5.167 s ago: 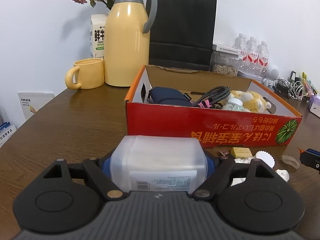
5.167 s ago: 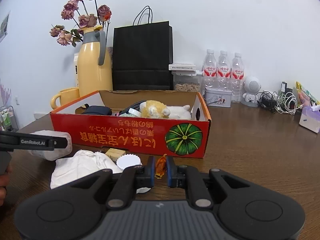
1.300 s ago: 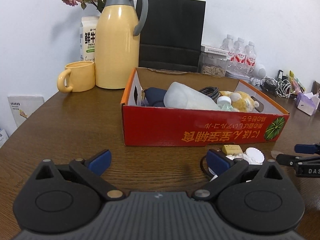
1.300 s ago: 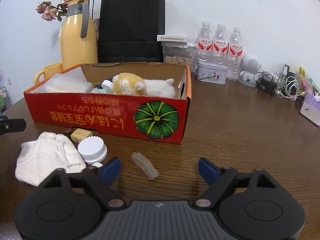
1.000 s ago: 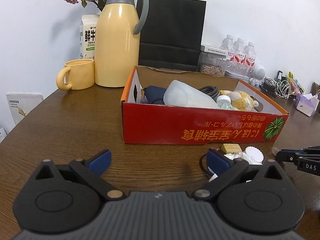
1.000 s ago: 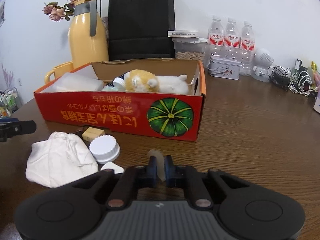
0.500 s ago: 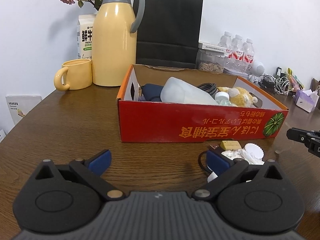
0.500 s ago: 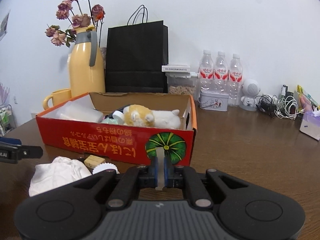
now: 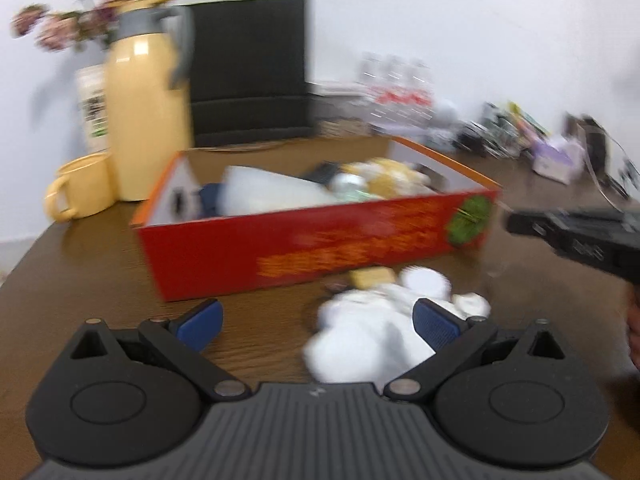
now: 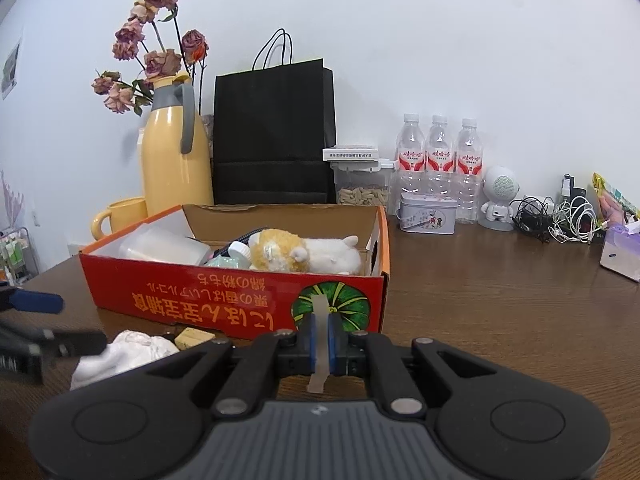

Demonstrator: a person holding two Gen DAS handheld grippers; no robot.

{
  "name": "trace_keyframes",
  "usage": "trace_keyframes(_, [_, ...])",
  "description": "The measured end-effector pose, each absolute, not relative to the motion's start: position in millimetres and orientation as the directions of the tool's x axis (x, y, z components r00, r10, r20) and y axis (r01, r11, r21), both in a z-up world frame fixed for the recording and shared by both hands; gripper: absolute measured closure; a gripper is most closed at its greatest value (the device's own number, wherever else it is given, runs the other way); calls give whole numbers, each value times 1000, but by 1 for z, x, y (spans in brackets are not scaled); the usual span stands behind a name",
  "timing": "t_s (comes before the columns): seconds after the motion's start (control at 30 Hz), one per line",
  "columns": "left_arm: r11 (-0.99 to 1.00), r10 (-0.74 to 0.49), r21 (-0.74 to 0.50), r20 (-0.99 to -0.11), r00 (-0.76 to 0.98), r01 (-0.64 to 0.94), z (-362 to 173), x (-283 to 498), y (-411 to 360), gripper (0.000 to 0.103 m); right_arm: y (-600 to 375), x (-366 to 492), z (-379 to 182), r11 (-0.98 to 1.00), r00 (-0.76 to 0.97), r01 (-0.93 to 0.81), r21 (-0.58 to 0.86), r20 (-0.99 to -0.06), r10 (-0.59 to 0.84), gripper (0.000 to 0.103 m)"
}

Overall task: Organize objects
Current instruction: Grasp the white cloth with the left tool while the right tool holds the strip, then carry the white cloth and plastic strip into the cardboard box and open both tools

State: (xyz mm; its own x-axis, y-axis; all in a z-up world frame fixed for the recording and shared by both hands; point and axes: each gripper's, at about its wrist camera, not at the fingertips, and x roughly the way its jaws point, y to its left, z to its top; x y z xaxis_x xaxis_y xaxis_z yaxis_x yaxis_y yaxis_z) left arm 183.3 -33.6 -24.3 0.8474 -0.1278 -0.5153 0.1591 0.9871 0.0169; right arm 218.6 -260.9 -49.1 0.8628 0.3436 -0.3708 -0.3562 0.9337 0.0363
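One red cardboard box [image 10: 224, 300] sits mid-table, three water bottles [image 10: 438, 160] by the far edge. Right gripper [image 10: 320, 340] is clenched on a translucent strip [image 10: 319, 344], visible only in its view. Left gripper [image 9: 316, 320] is released over one white cloth [image 9: 368, 340].

The counter [image 10: 500, 320] is dark wood with visible grain and a soft sheen; the red box [image 10: 224, 300] is printed cardboard; the white cloth [image 10: 120, 354] looks soft and crumpled.

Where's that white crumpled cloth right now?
The white cloth lies on the table in front of the red box, just ahead of the open left gripper, beside a white cap.
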Motion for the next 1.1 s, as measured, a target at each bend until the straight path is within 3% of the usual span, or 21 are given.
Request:
trace_keyframes(0.17, [972, -129, 93, -556, 821, 216, -33, 191, -66, 0, -264, 216, -47, 927, 860, -371, 51, -358, 363, 98])
trace_keyframes(0.57, [973, -132, 67, -624, 770, 221, -50, 201, -73, 3, -266, 207, -44, 909, 849, -410, 71, -334, 409, 98])
trace_keyframes(0.63, [974, -137, 57, -618, 774, 218, -48, 199, -72, 13, -265, 206, -43, 908, 849, -414, 71, -331, 413, 98])
trace_keyframes(0.9, [982, -116, 55, -591, 798, 183, -43, 185, -71, 37, -264, 203, -42, 903, 847, -424, 68, -325, 422, 98])
trace_keyframes(1.0, [985, -124, 31, -577, 808, 173, -37, 177, -67, 63, -265, 203, -42, 903, 847, -424, 68, -324, 422, 98])
trace_keyframes(1.03, [985, -132, 18, -573, 809, 173, -36, 175, -65, 79, -264, 203, -42, 903, 846, -424, 68, -325, 422, 98])
trace_keyframes(1.07, [984, -142, 4, -571, 809, 176, -34, 172, -62, 86, -265, 203, -42, 903, 846, -424, 67, -325, 422, 98])
trace_keyframes(1.1, [983, -159, -16, -570, 806, 182, -33, 170, -59, 86, -265, 203, -42, 903, 846, -424, 67, -326, 421, 98])
